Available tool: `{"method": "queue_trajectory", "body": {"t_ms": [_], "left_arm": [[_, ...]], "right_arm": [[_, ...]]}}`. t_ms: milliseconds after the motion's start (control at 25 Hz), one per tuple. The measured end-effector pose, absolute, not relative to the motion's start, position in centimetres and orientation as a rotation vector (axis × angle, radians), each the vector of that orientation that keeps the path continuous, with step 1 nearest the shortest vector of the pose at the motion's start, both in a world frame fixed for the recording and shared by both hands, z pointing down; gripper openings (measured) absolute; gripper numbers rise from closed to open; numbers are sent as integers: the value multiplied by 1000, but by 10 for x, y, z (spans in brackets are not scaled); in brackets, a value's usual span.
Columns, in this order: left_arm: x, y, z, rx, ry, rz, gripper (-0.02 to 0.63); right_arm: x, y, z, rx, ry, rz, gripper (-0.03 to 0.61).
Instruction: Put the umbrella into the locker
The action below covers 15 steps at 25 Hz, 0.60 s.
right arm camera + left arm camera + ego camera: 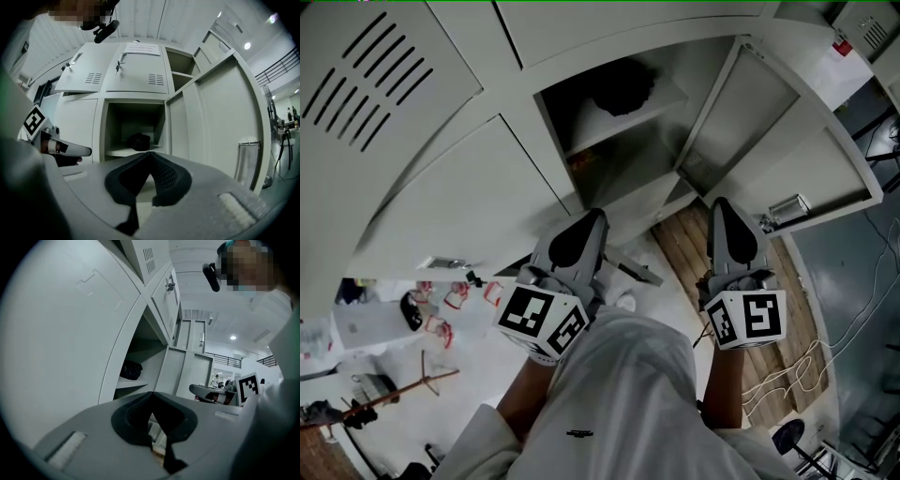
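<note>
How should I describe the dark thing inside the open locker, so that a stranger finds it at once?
In the wall of pale grey lockers, find the open compartment just below the vented doors. On its shelf lies a small black bundle, probably the folded umbrella. It is the only dark, soft-looking thing there; all around it is bare pale metal.

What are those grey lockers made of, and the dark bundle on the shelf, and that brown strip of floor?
Lockers: painted sheet metal, pale grey, satin; stamped vent slots and thin folded edges show it.
Dark bundle: likely soft matte fabric, judging by its lumpy outline; probably the folded umbrella.
Floor strip: wood or wood-look laminate; brown planks with grain lines.
</note>
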<state>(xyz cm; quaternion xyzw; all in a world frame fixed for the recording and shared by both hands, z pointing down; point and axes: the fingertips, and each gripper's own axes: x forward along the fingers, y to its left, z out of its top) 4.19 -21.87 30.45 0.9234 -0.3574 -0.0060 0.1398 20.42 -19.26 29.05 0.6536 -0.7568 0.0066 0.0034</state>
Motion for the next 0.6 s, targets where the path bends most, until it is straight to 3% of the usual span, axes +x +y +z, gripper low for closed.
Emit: {"method": "queue_trajectory", "body": {"t_ms": [600], "left_arm": [[45,-208,306,2681,-1016,-8,18]], "right_arm": [[194,-186,300,2024,-2429,114,-5]]}}
